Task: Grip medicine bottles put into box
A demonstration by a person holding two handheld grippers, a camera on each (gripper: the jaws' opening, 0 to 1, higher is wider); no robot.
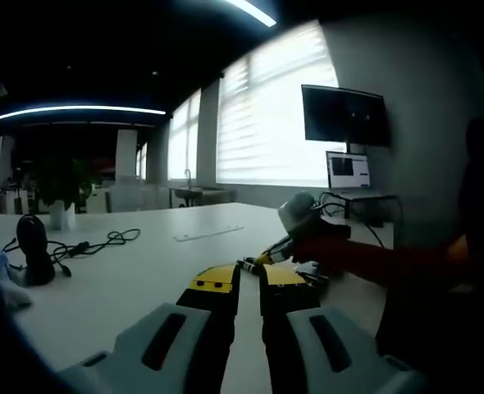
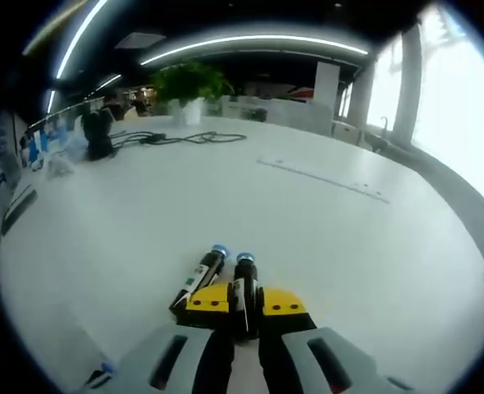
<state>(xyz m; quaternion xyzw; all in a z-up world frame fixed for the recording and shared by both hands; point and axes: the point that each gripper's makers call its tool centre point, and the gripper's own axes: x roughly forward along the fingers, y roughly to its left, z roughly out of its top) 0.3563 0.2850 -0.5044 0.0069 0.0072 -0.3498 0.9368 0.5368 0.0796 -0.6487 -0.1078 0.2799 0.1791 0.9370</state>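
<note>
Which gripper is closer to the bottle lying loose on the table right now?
Right. The right gripper sits right beside the loose bottle, its jaws shut on another bottle. The left gripper stands off, with its jaws closed and empty.

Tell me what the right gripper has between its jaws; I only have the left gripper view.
Observer: A small dark bottle lies between the jaws of the right gripper.
Operator: Report any other bottle near it.
Observer: A second bottle lies on the white table, close beside the first, to its left in the right gripper view.
Operator: Give me the cap direction.
Observer: Both blue caps point away from the gripper.
</note>
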